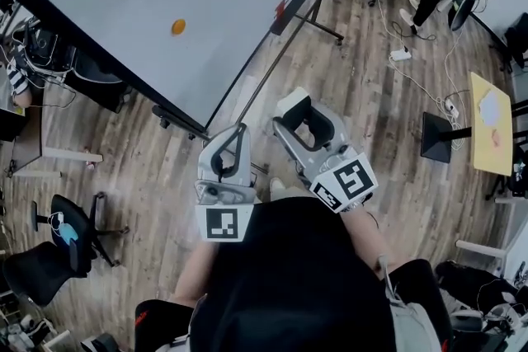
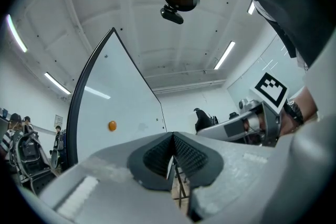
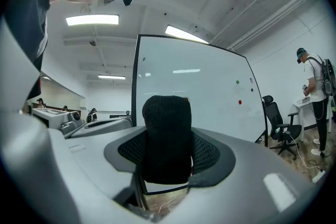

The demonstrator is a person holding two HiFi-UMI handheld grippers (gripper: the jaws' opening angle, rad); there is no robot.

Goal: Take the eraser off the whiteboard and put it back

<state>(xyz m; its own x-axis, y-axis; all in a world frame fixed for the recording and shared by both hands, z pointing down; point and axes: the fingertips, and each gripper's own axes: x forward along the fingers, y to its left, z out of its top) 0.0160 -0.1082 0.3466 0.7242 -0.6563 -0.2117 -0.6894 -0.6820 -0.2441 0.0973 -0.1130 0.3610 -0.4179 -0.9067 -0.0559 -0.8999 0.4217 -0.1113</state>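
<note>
- Two claws are held out in front of the person, side by side, and both point toward the whiteboard [image 3: 194,86].
- The right claw [image 3: 168,153] is clamped on the black eraser [image 3: 167,123]. The eraser stands upright between the pads and sticks up above them. I think it is held that way so its free end can meet the board first.
- The left claw [image 2: 172,152] is squeezed closed with nothing in it. This job looks like it needs only one claw, so this one just waits beside the other.
- The eraser is off the whiteboard and not touching it. I would say the taking-off part is done and the putting-back part is left.
- The board's face is mostly bare. There is one orange magnet [image 1: 178,26], plus a small red dot [image 3: 240,102] and a green dot [image 3: 237,82] near the right edge. That leaves lots of room in the middle for the eraser.
- A dark frame [image 2: 84,97] runs around the board. The eraser should land inside it, not on it.
- The stand [image 1: 318,26] has feet on the wooden floor [image 1: 371,95] under the board, so toes could bump them.
- Nothing stands between the claws and the board. An office chair [image 3: 281,131] and another person [image 3: 315,97] are well apart, off to the right.
</note>
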